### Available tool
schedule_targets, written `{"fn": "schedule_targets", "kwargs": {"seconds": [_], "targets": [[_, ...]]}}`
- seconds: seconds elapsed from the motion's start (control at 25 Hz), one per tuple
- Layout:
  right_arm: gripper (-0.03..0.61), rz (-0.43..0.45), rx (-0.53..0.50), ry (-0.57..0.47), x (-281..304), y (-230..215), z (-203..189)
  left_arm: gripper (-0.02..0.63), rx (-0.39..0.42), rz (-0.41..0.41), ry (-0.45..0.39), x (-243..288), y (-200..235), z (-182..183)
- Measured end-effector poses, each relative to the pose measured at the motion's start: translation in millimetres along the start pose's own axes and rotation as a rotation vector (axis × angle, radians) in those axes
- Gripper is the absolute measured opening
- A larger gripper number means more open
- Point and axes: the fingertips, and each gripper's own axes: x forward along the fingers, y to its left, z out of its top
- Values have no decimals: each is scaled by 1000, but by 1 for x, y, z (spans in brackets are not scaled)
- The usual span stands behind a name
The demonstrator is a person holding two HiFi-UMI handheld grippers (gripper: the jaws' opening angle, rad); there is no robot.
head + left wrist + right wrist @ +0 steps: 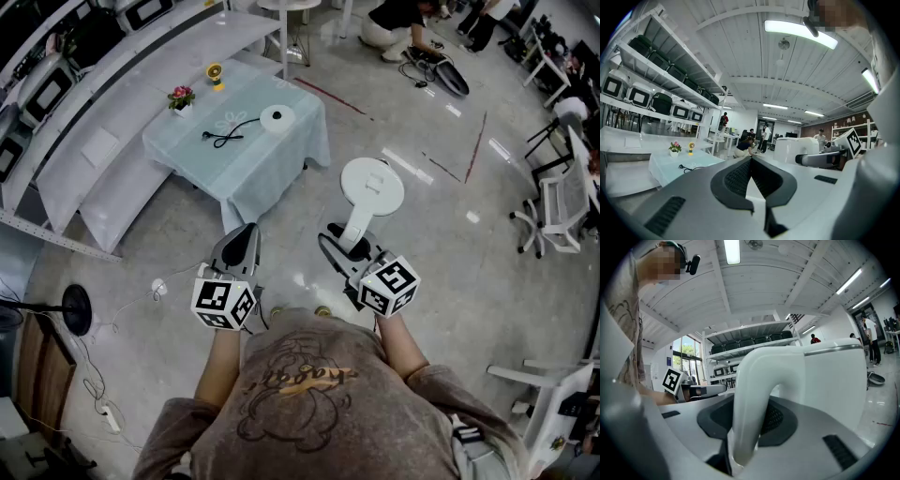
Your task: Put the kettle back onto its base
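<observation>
**Layout**
1. The table (253, 173), draped in a pale cloth, stands ahead and to the left in the head view, well apart from me.
2. The kettle (372, 187) hangs in the air over the floor (441, 244), to the right of the table and not yet near it.
3. The base (277, 116), a white disc, lies on the table near its right-hand end. Its black cord (225, 137) is looped just beside it.
4. My right gripper (349, 246) is clamped on the kettle's handle (752, 399), with the pads pressing the white loop from both sides.
5. My left gripper (242, 246) has its jaws together with nothing between them.

**Probable faults**
- Table strike: a low approach would likely knock the kettle's bottom against the table edge.
- Sag in the grip: the whole body sits forward of my pads, so its weight may turn the handle between them. The kettle would then arrive tilted.
- Missed seating: if the kettle comes down off-centre, it would probably rest on the base's rim rather than settle onto it.
- Cord snag: the loop lies close to the disc, so a sideways correction could drag it and shift the base.

**Orientation**
The kettle is upright, its long axis vertical and its lid facing up toward the head view. The handle points back toward me, and the body lies ahead of my jaws. I cannot tell which way the spout faces.
</observation>
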Motion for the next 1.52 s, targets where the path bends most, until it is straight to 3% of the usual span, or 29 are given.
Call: {"fn": "schedule_targets", "kwargs": {"seconds": [0.32,0.96,1.52], "targets": [[120,-1,6,8,2,9,-3,21,-1,-15,2,-6,7,2],[120,-45,44,3,57,35,-27,21,33,-87,15,-6,76,8],[120,-67,58,-33,104,-36,-10,21,48,-108,25,72,112,10]]}}
